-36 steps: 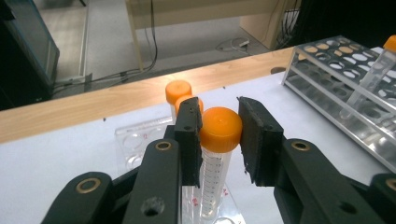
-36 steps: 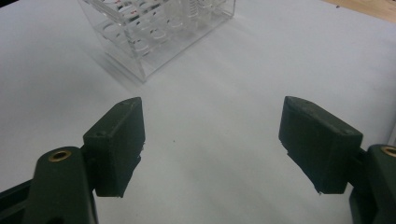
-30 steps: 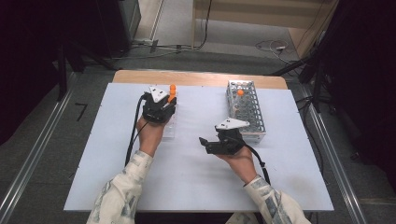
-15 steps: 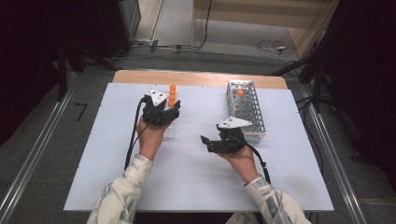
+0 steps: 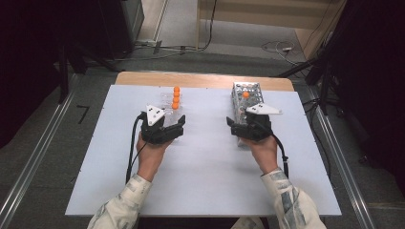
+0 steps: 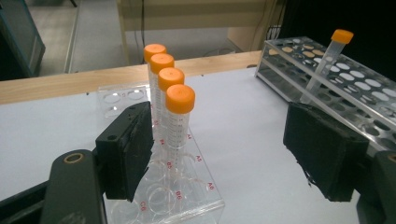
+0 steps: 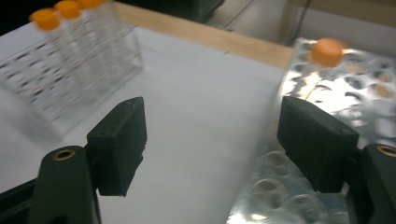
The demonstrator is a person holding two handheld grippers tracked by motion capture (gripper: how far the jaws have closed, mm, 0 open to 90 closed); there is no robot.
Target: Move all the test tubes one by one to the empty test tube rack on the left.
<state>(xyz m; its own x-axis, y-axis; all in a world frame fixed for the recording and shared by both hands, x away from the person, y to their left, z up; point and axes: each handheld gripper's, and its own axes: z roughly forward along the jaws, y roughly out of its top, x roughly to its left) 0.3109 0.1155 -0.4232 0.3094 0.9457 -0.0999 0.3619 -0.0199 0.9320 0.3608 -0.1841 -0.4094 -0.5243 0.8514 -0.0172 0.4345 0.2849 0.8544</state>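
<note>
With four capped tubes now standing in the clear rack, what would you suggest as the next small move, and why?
Probably bring the right claw forward to the single orange-capped tube leaning in the metal rack. Its jaws are open and empty, while the left claw has just been opening and grips nothing beside the row of four tubes in the clear rack.

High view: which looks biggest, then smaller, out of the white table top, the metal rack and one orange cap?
1. White table top, biggest by far.
2. Metal rack, much smaller.
3. Orange cap on the rack's tube, a tiny dot.
</note>
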